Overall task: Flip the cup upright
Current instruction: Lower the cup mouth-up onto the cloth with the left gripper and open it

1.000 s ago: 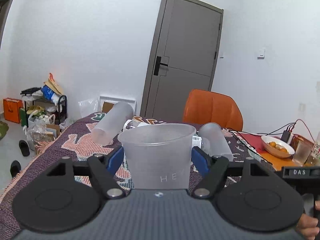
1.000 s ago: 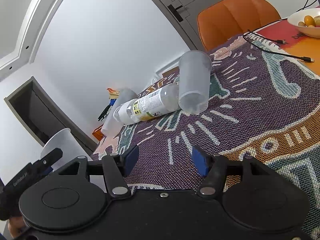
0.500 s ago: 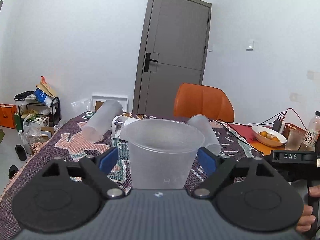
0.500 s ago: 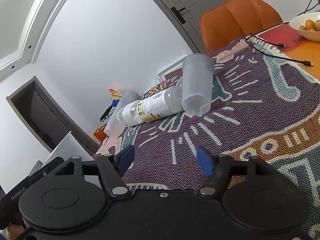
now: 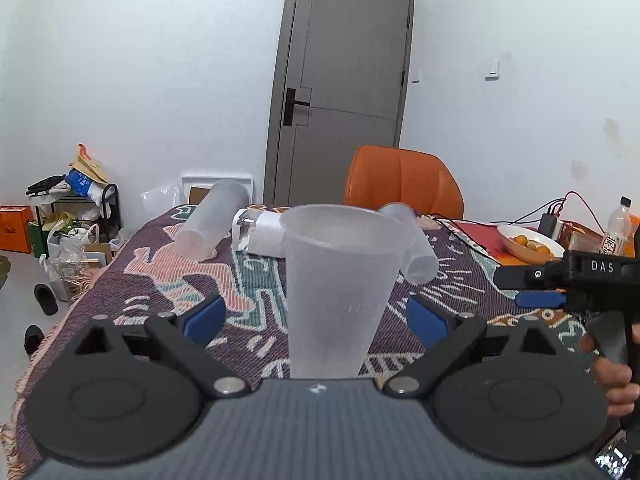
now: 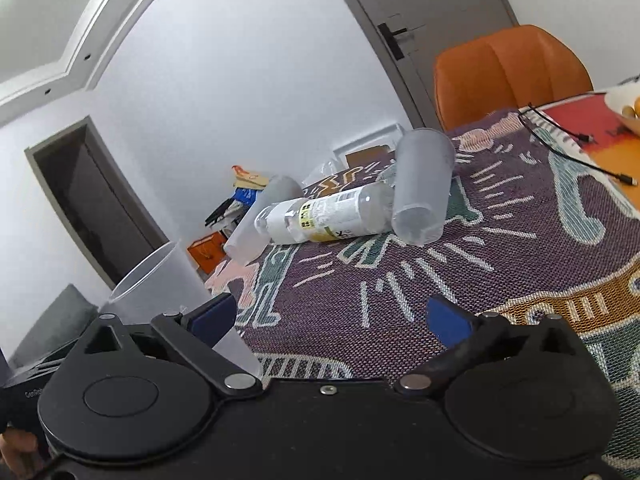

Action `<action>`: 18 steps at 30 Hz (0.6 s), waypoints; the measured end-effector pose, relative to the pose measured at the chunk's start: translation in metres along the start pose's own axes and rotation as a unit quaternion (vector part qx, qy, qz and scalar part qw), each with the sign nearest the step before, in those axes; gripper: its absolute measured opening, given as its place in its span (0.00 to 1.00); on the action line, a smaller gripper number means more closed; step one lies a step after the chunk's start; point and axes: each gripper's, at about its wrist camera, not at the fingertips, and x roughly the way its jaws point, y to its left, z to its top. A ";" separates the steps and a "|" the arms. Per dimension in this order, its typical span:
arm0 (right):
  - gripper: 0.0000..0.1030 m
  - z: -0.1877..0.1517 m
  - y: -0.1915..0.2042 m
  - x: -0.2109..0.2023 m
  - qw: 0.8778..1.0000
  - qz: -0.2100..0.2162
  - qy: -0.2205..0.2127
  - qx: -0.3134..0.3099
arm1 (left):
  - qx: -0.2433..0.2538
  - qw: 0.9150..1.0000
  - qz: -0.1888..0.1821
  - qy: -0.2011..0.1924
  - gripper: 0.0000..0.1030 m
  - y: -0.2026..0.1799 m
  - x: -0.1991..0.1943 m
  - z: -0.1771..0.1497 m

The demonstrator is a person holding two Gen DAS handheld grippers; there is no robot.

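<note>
A frosted translucent cup [image 5: 340, 284] stands upright on the patterned cloth, mouth up, between the fingers of my left gripper [image 5: 316, 316]. The jaws are wide open and clear of the cup's sides. The same cup shows at the left edge of the right wrist view [image 6: 160, 288], partly behind the left finger. My right gripper [image 6: 340, 316] is open and empty above the cloth; it also shows in the left wrist view [image 5: 560, 280] at the right. Two more frosted cups lie on their sides further back [image 6: 420, 192] [image 6: 260, 224].
A clear plastic bottle [image 6: 320, 216] lies on its side between the two fallen cups. A bowl of oranges [image 5: 528, 240], cables and a bottle sit at the table's right. An orange chair [image 5: 404, 184] stands behind the table. The table's left edge [image 5: 72, 308] drops to a cluttered floor.
My left gripper opened wider and drew back from the cup, which now stands free. My right gripper shifted slightly, bringing the upright cup more into its view.
</note>
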 end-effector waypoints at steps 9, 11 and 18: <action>1.00 -0.005 0.033 -0.014 0.998 0.011 0.017 -0.064 | -0.020 0.999 0.013 0.034 0.98 0.012 -0.009 -0.004; 1.00 -0.007 0.039 -0.017 0.997 0.013 0.024 -0.074 | -0.024 0.999 0.019 0.041 0.99 0.015 -0.010 -0.006; 1.00 -0.012 0.044 -0.024 0.995 0.008 0.040 -0.092 | -0.023 0.997 0.028 0.061 0.99 0.018 -0.012 -0.011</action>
